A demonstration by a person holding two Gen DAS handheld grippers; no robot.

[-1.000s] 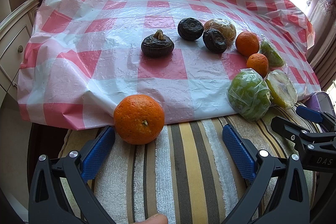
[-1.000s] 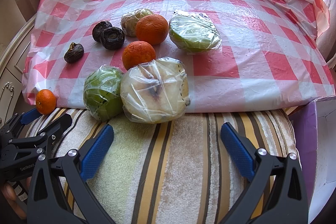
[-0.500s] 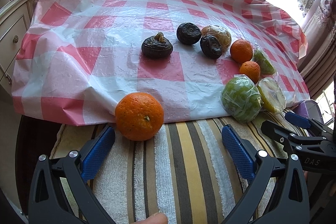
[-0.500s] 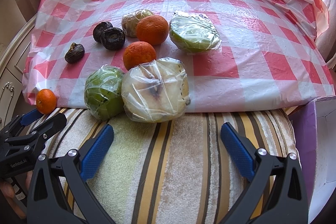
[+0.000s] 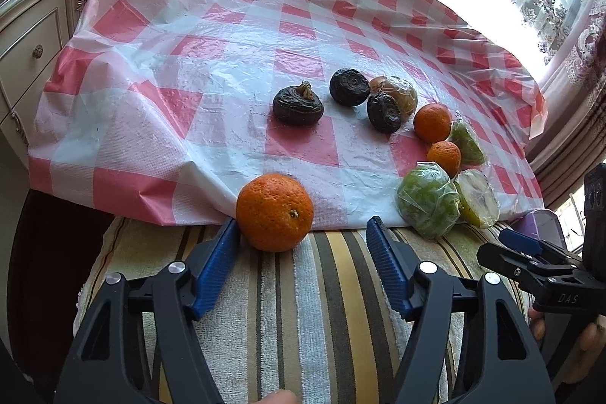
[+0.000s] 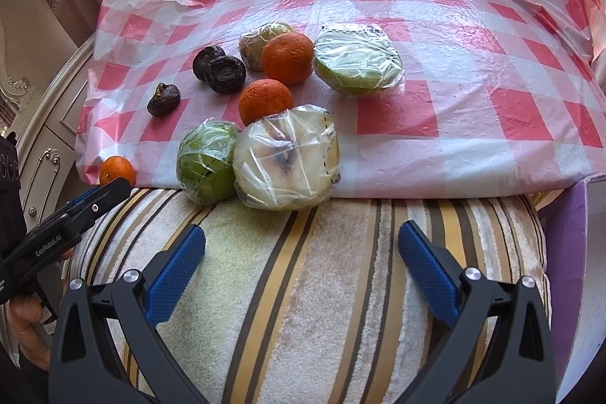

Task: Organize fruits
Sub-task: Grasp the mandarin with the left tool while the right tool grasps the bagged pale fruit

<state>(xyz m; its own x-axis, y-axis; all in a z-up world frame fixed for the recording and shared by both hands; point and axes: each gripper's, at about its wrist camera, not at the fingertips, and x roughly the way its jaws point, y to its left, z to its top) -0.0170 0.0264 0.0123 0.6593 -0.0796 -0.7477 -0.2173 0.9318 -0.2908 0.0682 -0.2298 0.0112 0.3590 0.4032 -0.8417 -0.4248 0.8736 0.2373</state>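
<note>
A lone orange (image 5: 275, 212) sits at the front edge of the red-checked plastic cloth (image 5: 212, 36), on the striped towel. My left gripper (image 5: 303, 233) is open; its left finger touches the orange, which lies between the fingertips. Further right lie three dark shrivelled fruits (image 5: 298, 103), two oranges (image 5: 432, 122), and plastic-wrapped green (image 5: 428, 200) and pale (image 5: 478, 197) fruits. My right gripper (image 6: 301, 245) is open and empty, just before the wrapped pale fruit (image 6: 286, 163) and wrapped green fruit (image 6: 206, 161). The lone orange shows at the left in the right wrist view (image 6: 117, 170).
A striped towel (image 6: 303, 290) covers the near surface. A cream dresser (image 5: 26, 36) stands to the left. A purple box (image 6: 568, 252) stands at the right. Curtains and a bright window are behind. Another wrapped green fruit (image 6: 358, 61) lies further back.
My left gripper has moved forward and right, so the lone orange now sits between its fingertips, and the jaws have narrowed. My right gripper has edged closer to the wrapped fruits.
</note>
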